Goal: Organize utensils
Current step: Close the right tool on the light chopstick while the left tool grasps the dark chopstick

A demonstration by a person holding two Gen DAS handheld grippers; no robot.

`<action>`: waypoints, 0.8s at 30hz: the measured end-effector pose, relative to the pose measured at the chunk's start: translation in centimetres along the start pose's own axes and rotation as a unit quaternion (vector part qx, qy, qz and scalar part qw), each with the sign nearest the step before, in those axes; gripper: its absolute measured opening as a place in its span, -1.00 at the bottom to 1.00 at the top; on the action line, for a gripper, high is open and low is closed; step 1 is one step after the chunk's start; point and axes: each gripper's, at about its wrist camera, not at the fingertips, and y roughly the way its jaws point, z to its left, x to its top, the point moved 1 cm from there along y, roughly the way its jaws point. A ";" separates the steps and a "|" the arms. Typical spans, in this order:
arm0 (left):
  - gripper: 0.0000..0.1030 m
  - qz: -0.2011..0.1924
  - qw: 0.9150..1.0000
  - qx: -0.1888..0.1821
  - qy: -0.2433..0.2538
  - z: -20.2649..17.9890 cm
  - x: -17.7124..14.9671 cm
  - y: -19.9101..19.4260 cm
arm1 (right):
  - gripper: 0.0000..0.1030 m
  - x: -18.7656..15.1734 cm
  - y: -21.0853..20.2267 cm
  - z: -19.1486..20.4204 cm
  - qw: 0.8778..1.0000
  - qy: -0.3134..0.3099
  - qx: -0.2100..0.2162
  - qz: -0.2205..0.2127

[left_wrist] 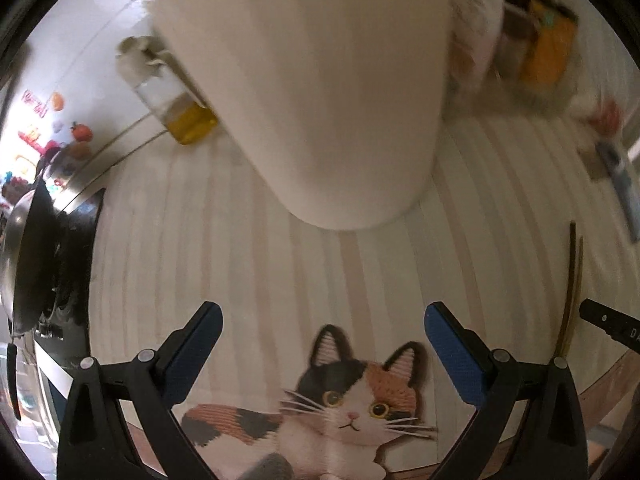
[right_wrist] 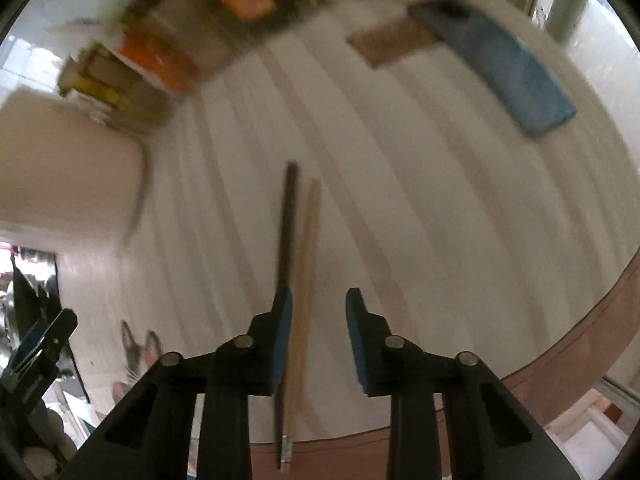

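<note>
- Step in hand, as a judgement: the right gripper (right_wrist: 316,336) is lining up on the chopsticks (right_wrist: 298,280) for a pick, and the left gripper (left_wrist: 322,356) is facing the cream holder (left_wrist: 316,92) that is probably their destination.
- The chopsticks are lying flat on the striped mat (right_wrist: 400,200), side by side and touching or nearly so, one dark and one pale.
- Relative to the cream holder, the chopsticks are lying well apart on its right, close to the mat's near edge; in the left wrist view they are showing as thin curved lines (left_wrist: 572,280) at the frame's right side.
- Long axis: the chopsticks are running along the right gripper's line of sight. One end is pointing away toward the far clutter; the other end is overhanging the brown table rim (right_wrist: 560,340).
- Right jaws are standing apart and gripping nothing. The chopsticks are passing just beside the left-hand pad (right_wrist: 282,332), off centre in the gap.
- Left jaws are standing wide apart and empty, above the cat picture (left_wrist: 352,400).
- Next move, as a judgement: shifting the right gripper so both sticks are sitting centred between the pads, then closing across the long axis.
- Risk: an off-centre closure may be catching only one stick or rolling the pair apart.
</note>
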 end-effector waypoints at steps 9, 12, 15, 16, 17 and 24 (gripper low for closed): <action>1.00 0.006 1.000 0.002 0.031 -3.1 -0.6 0.3 | -0.85 -1.0 0.4 2.2 0.995 -0.081 -0.054 -0.003; 1.00 0.006 0.999 -0.013 0.047 -5.1 -0.8 -0.3 | -0.88 -0.9 0.1 2.1 0.993 -0.088 -0.073 -0.001; 1.00 0.007 0.997 -0.037 0.074 -8.3 -0.9 -0.9 | -0.88 -1.2 -1.1 0.6 0.993 -0.076 -0.088 0.000; 1.00 0.009 0.995 -0.048 0.082 -9.7 -1.0 -1.0 | -0.88 -1.2 -1.4 -0.4 0.994 -0.068 -0.091 0.001; 1.00 0.013 0.994 -0.060 0.091 -10.9 -1.2 -1.0 | -0.88 -1.1 -1.8 -1.5 0.994 -0.059 -0.094 0.003; 0.50 0.048 0.978 -0.120 0.164 -19.7 -2.9 -0.2 | -0.88 -1.0 -4.2 -7.9 0.995 -0.004 -0.101 0.006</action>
